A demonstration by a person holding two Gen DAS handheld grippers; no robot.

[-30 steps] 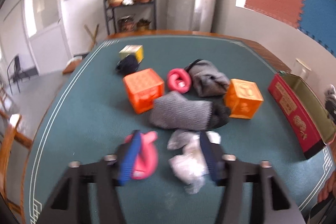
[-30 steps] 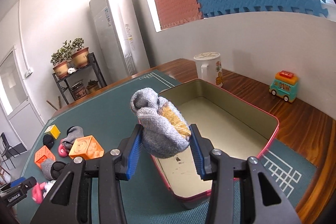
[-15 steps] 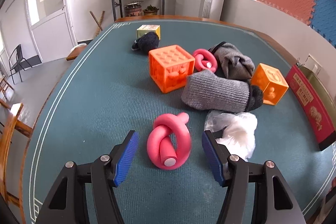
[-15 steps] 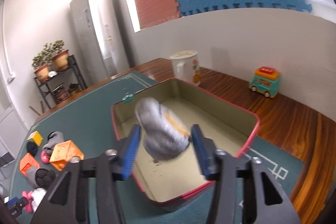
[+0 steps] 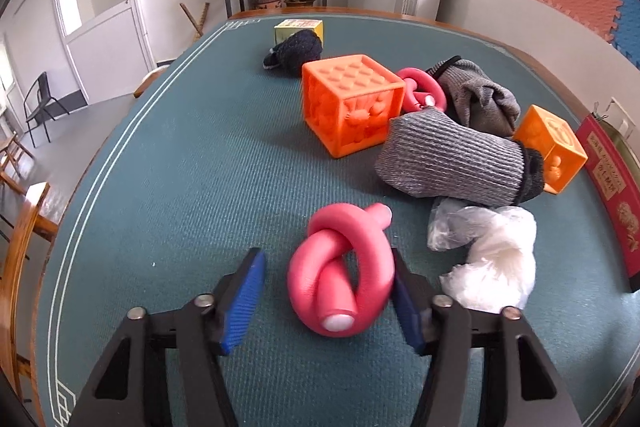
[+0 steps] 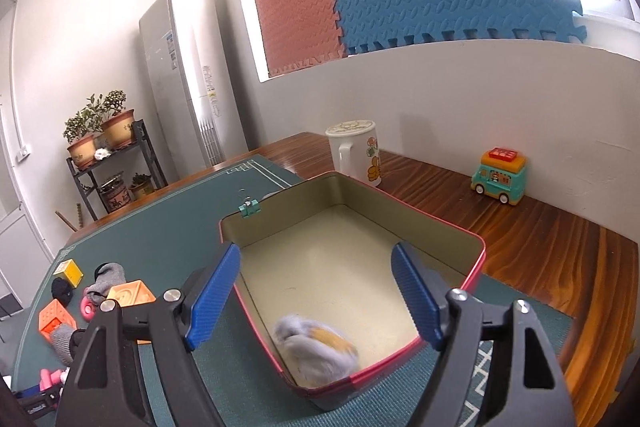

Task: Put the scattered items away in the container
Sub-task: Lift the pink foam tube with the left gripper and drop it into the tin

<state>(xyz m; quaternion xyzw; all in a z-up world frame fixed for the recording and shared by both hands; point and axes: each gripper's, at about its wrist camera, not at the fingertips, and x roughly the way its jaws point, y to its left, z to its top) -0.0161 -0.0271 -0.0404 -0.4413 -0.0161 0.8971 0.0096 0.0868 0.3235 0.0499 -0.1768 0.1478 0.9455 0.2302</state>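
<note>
My left gripper [image 5: 326, 297] has its jaws spread around the knotted pink foam tube [image 5: 342, 273] on the green surface [image 5: 192, 187], the right pad touching it and the left pad clear of it, with a crumpled white plastic bag [image 5: 490, 263] just beside it and a grey ribbed sock roll [image 5: 452, 157], two orange cubes [image 5: 352, 103] and a second pink ring [image 5: 422, 93] farther out. My right gripper [image 6: 316, 293] hangs with its jaws wide and holding nothing above the red-rimmed tin [image 6: 474, 265], where a blurred grey-and-yellow sock ball [image 6: 316, 349] lies at the near corner. A white mug [image 6: 356, 157] and a toy van [image 6: 498, 177] stand on the wood beyond the tin.
</note>
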